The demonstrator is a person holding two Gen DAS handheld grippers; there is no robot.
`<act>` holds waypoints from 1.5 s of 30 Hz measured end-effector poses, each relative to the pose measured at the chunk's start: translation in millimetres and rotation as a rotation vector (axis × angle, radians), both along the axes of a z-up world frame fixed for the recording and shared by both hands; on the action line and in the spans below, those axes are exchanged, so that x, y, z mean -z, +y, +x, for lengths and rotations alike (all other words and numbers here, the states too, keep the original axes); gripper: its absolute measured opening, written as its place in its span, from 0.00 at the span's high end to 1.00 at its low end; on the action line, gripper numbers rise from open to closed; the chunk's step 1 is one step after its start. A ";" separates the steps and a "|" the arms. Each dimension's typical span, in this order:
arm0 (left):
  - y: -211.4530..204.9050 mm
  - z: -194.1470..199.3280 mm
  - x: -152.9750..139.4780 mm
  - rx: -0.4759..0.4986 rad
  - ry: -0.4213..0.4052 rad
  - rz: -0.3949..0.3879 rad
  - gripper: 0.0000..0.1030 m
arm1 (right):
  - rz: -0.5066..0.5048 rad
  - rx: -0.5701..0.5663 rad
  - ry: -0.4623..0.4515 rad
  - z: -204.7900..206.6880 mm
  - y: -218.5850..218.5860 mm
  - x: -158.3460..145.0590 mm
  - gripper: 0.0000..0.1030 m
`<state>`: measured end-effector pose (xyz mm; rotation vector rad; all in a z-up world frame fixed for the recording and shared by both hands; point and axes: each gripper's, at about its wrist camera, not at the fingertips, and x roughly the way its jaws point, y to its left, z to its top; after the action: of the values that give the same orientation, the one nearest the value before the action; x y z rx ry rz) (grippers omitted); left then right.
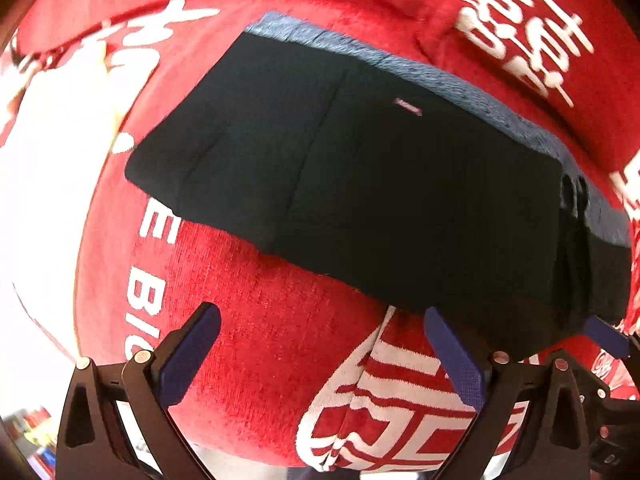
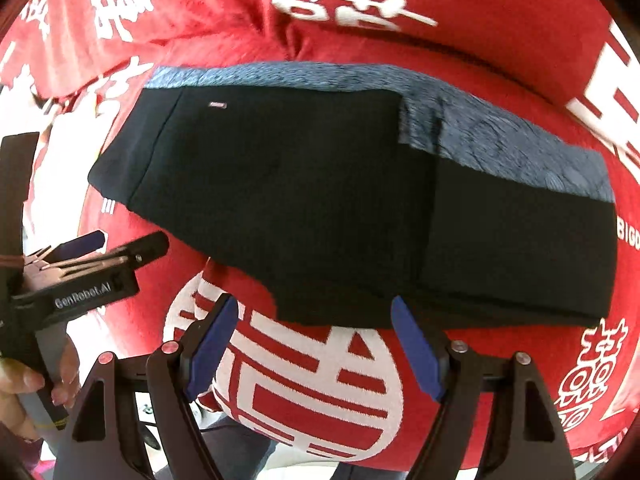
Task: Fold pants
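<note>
The black pants [image 1: 360, 184] lie folded into a flat bundle on a red blanket [image 1: 256, 304]; a grey-blue fleecy lining shows along their far edge [image 1: 460, 80]. They also show in the right wrist view [image 2: 304, 208], with the lining [image 2: 500, 144] at the far right. My left gripper [image 1: 322, 356] is open and empty, just short of the pants' near edge. My right gripper [image 2: 314, 348] is open and empty at the near edge too. The left gripper also shows in the right wrist view [image 2: 116, 244], held by a hand.
The red blanket with white characters [image 2: 316, 380] covers the whole surface and is rumpled behind the pants. The bed's near edge drops off below the grippers. A bright white patch [image 1: 48, 152] lies at the left.
</note>
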<state>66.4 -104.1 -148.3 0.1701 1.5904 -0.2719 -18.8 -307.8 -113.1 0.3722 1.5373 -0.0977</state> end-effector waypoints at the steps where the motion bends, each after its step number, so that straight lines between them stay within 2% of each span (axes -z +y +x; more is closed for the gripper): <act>1: 3.5 0.2 1.3 -0.008 0.011 -0.015 0.01 | -0.005 -0.012 0.004 2.8 1.5 1.1 0.21; 11: 51.7 20.5 -0.4 -0.163 -0.020 -0.108 0.01 | 0.016 -0.027 0.043 8.4 9.9 15.6 0.21; 21: 94.7 45.3 -0.8 -0.333 -0.064 -0.267 0.01 | 0.025 -0.031 0.047 12.7 15.8 20.8 0.21; 27: 91.0 59.1 5.4 -0.339 -0.056 -0.362 0.01 | 0.028 -0.036 0.054 16.3 22.6 29.7 0.21; 33: 94.6 65.8 21.6 -0.389 -0.023 -0.495 0.01 | 0.011 -0.045 0.056 16.8 27.9 35.8 0.21; 38: 107.2 64.8 28.8 -0.457 -0.015 -0.558 0.01 | 0.012 -0.044 0.054 17.5 28.0 37.4 0.20; 45: 103.7 67.8 31.7 -0.455 -0.033 -0.597 0.01 | 0.006 -0.053 0.056 19.1 33.0 40.9 0.19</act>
<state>134.2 -0.5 -180.1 -0.6365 1.4063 -0.3693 0.3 -274.7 -154.0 0.3356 1.6024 -0.0624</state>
